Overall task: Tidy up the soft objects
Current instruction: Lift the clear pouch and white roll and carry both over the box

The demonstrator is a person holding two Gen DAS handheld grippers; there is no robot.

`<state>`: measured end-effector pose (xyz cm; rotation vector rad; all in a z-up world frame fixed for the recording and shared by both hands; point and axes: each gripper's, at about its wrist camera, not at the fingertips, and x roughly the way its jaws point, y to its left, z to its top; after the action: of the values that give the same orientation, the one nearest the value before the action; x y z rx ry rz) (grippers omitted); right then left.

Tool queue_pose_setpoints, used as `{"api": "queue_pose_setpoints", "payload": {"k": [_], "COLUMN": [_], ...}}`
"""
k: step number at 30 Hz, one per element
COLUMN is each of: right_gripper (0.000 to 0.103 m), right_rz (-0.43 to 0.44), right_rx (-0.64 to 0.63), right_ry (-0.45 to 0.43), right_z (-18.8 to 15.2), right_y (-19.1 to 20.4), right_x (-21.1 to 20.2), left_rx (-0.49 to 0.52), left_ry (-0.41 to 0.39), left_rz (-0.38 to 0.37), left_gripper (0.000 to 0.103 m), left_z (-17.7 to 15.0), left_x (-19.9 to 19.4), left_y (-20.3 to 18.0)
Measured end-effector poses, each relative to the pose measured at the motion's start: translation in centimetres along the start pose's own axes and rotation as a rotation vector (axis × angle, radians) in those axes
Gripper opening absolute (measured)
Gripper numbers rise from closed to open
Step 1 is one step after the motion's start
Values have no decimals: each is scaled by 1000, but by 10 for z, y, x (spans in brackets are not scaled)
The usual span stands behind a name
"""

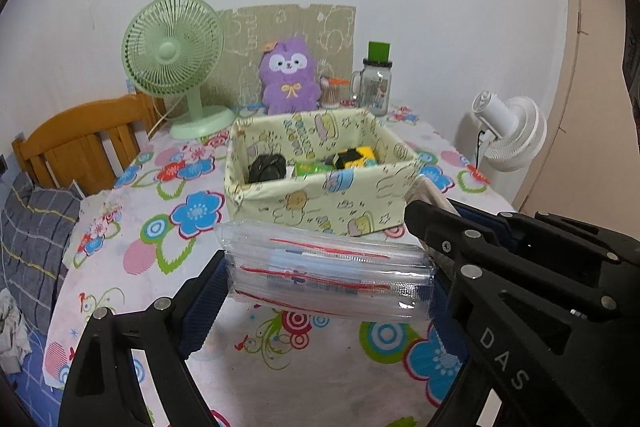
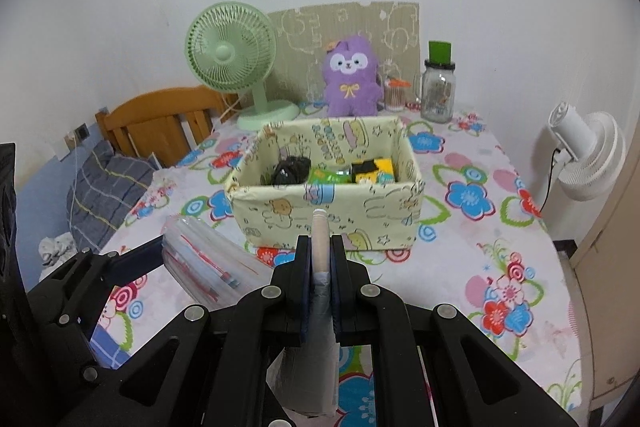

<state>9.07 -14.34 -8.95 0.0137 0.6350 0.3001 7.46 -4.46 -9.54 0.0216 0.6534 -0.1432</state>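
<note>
Left wrist view, fabric box (image 1: 320, 203) ahead, green fan (image 1: 176, 55), purple plush (image 1: 289, 79) behind.

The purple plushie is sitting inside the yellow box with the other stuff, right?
Not quite. The purple plushie is sitting behind the yellow box, on the table by the wall, not inside it. The right wrist view shows it past the box's far edge.
</note>
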Motion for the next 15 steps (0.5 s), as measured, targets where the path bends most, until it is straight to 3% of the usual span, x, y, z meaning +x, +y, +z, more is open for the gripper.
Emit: {"api": "queue_pose_setpoints", "payload": {"k": [15], "right_gripper": [11], "right_rz": [-16], "right_rx": [-2], "right_ry": [-48], "right_z": [29], "right_y": [-8], "right_x": [-20], "left_rx": [26], "left_ry": [-56], "left_rz": [1], "left_gripper": [91], "left_z": [32], "left_x": [-13], "left_y": [-10]}}
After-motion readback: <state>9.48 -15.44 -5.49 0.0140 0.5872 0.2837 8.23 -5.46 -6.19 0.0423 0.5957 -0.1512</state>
